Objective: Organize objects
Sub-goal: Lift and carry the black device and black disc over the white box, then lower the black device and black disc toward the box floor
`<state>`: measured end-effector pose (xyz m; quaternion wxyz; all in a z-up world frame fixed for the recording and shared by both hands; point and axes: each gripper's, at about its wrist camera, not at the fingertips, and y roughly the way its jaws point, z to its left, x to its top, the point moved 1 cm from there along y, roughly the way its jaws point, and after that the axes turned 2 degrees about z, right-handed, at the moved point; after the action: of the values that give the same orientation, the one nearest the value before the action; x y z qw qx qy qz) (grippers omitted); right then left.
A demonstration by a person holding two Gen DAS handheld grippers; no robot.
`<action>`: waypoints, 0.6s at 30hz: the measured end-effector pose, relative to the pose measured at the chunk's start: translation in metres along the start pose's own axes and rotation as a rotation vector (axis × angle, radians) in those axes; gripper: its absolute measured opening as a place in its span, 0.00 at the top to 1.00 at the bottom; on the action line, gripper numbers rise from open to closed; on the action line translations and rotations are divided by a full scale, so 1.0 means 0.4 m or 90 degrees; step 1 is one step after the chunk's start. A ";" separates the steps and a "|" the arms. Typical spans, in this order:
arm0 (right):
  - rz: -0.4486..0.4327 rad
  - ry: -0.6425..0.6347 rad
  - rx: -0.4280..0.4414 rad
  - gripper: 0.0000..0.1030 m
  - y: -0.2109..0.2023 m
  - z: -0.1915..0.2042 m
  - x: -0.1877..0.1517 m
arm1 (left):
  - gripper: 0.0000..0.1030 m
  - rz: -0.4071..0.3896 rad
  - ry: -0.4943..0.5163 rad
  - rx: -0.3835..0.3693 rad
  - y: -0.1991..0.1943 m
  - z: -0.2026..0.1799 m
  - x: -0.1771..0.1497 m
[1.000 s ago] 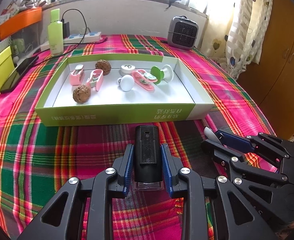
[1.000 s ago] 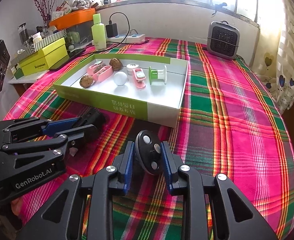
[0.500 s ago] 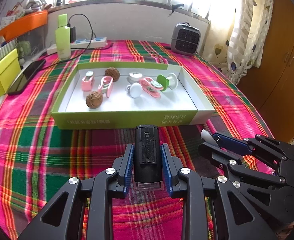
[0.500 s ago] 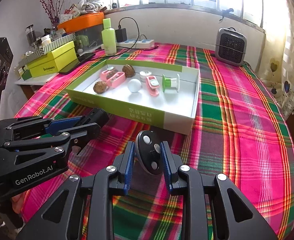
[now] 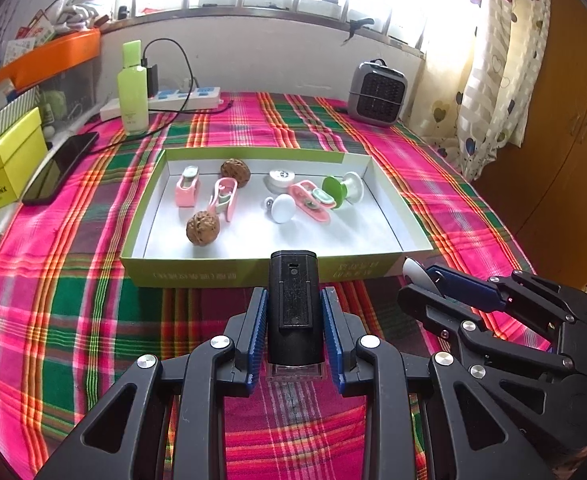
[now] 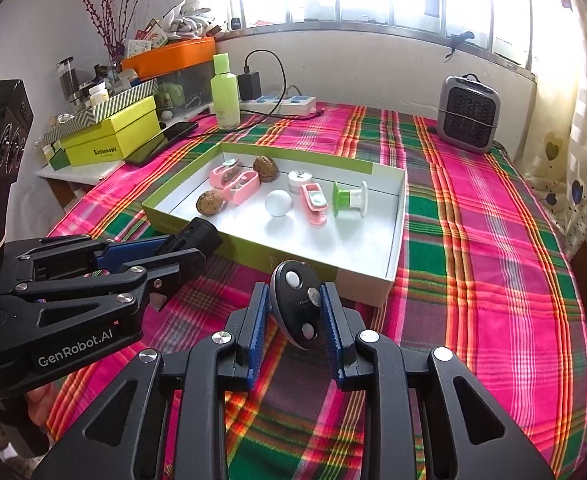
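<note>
My left gripper (image 5: 293,320) is shut on a black rectangular block (image 5: 293,300), held above the plaid cloth just short of the green-walled white box (image 5: 213,276). My right gripper (image 6: 293,312) is shut on a grey oval disc with white buttons (image 6: 297,304), held beside the box's near corner (image 6: 381,288). The box holds two walnuts (image 5: 202,228), pink clips (image 5: 187,190), a white ball (image 5: 283,208), a white round cap (image 5: 281,178) and a green-and-white spool (image 5: 341,190). Each gripper shows in the other's view (image 6: 197,240) (image 5: 417,276).
A grey heater (image 5: 377,90) stands at the back right. A green bottle (image 5: 133,88), power strip (image 5: 173,100), black phone (image 5: 59,168) and yellow box (image 5: 5,168) are at the back left. Curtains hang at the right.
Both grippers have pulled back and risen from the box while keeping their objects; the box looks farther away in both views.
</note>
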<state>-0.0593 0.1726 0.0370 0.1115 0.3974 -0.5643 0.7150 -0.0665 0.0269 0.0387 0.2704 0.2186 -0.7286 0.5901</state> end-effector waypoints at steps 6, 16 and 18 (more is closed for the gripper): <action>-0.001 0.000 0.002 0.73 0.010 0.000 0.018 | 0.76 -0.002 -0.001 0.006 0.008 0.007 0.020; -0.008 0.019 -0.001 0.73 0.042 -0.029 0.067 | 0.76 0.002 -0.006 0.010 0.040 0.032 0.072; -0.004 0.023 -0.002 0.73 0.054 -0.038 0.072 | 0.76 0.004 -0.008 0.010 0.049 0.035 0.079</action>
<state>-0.0982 0.1704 0.0408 0.1249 0.3859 -0.5620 0.7209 -0.1050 0.0175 0.0425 0.2621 0.2225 -0.7261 0.5954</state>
